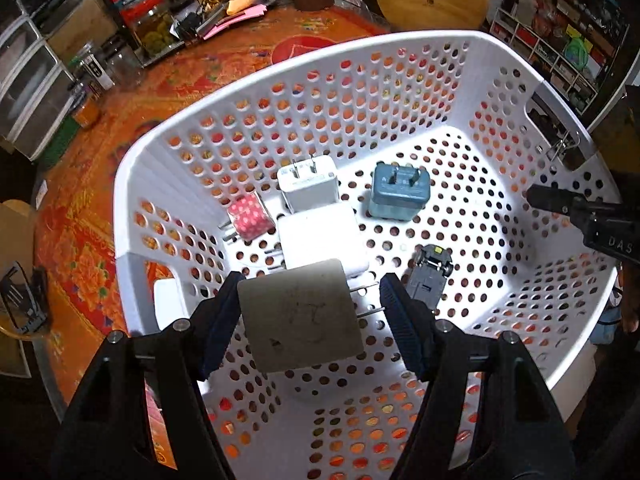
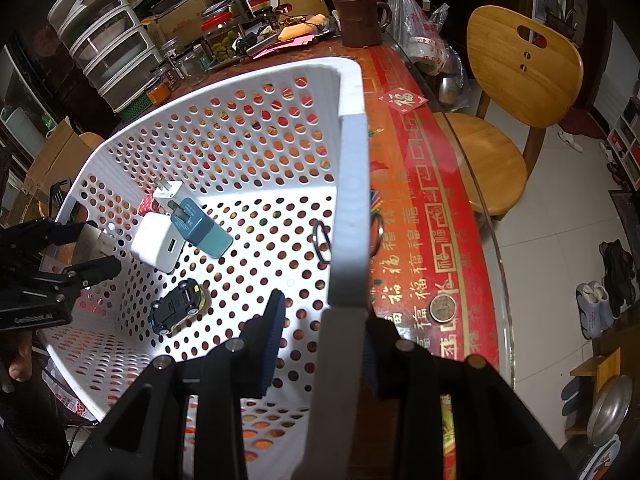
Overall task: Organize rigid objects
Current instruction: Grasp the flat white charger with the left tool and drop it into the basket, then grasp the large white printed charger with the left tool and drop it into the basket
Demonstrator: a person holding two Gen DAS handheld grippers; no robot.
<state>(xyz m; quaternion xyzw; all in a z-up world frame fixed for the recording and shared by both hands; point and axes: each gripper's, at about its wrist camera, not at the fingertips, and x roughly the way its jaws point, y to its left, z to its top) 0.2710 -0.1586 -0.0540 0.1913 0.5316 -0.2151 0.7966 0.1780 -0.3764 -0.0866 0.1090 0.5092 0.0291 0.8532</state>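
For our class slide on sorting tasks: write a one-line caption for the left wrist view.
Left gripper holds a grey charger over the white basket.

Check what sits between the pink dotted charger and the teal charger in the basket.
A white charger, prongs up, stands between the pink dotted charger and the teal charger on the basket floor; the left wrist view shows it best.

bench under red-orange patterned cloth (image 2: 420, 208) | brown ceramic mug (image 2: 360, 20) at far edge | light wooden chair (image 2: 520, 68) beside it | round coin (image 2: 443, 308) on cloth | clear plastic drawer unit (image 2: 100, 48) behind
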